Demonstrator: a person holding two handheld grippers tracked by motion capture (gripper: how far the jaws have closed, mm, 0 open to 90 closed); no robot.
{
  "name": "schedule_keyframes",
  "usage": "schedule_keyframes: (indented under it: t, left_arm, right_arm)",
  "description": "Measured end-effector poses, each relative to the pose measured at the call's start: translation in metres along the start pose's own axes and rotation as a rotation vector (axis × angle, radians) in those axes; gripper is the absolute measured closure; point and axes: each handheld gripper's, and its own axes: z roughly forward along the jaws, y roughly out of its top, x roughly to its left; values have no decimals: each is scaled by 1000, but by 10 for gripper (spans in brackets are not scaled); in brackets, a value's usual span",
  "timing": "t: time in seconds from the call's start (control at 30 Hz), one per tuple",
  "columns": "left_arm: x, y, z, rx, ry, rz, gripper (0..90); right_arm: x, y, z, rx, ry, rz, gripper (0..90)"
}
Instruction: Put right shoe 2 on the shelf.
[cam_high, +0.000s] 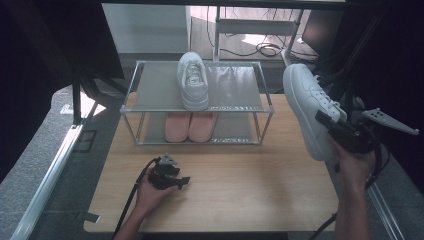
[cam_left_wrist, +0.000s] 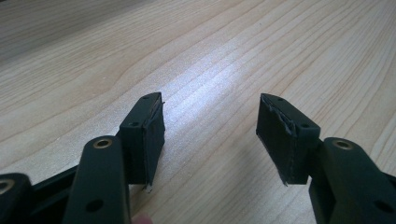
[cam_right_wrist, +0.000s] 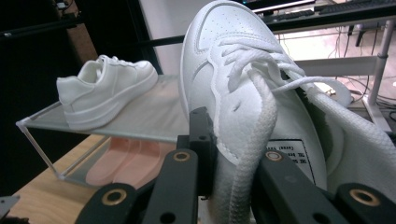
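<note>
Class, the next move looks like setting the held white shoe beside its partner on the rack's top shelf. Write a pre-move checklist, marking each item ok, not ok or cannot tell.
1. Right gripper grips the held white shoe by its side wall: ok.
2. Grip firm enough to carry: cannot tell.
3. Free space on the top shelf to the right of the parked white shoe: ok.
4. Left gripper open, resting low over the table, away from the rack: ok.
5. Pink shoes on the lower shelf, out of the way: ok.
</note>
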Motion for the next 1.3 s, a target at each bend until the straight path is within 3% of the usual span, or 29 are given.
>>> schedule_keyframes:
  t: [0.53,0.67,1.3]
  left_arm:
    - [2,0,-2,-6,-4,-6,424]
    - [2,0,-3,-12,-5,-13,424]
    - [2,0,-3,-9,-7,-10,424]
  right_arm:
    - [22,25,51,-17,38,25,827]
    - [28,29,63,-1,39,0,828]
    - [49,46,99,8,43,6,828]
